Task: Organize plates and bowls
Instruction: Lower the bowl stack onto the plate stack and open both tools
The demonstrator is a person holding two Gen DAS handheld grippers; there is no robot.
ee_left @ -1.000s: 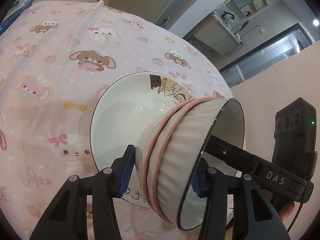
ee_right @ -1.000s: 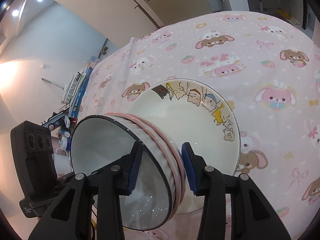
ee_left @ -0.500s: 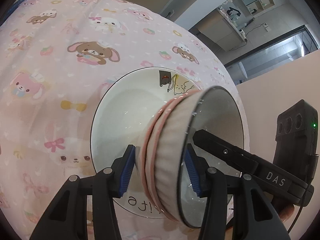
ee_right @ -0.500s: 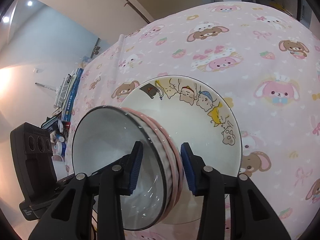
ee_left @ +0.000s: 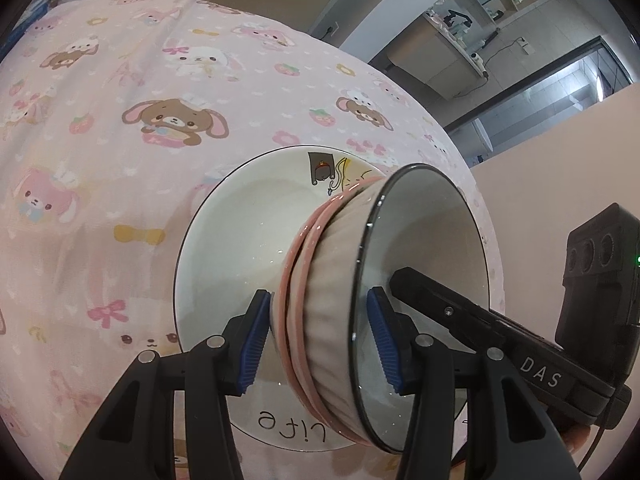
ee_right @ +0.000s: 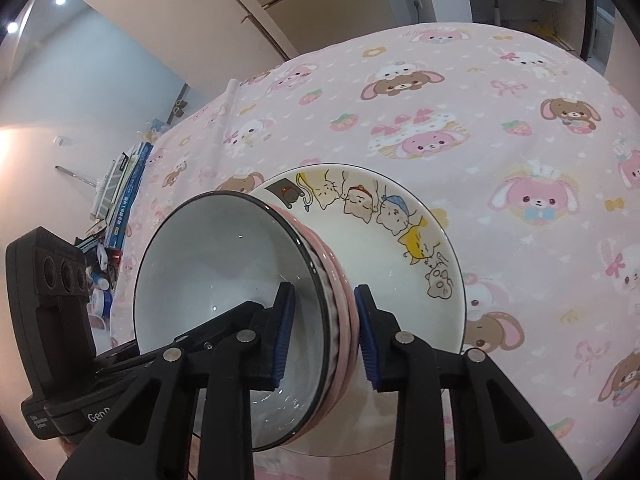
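Jaws of the left gripper (ee_left: pixel 316 342) clamp the wall of a ribbed bowl (ee_left: pixel 336 292), one blue pad outside and one inside. The right gripper (ee_right: pixel 324 332) straddles the opposite wall of the same bowl (ee_right: pixel 224 280), its jaws closing, with the wall between them (pad contact cannot be confirmed). The bowl is tipped on its side, with its pink-banded base against the inside of a white cartoon-cat plate (ee_right: pixel 400 264). The plate rests on a table under a pink bunny-print cloth (ee_right: pixel 500 140).
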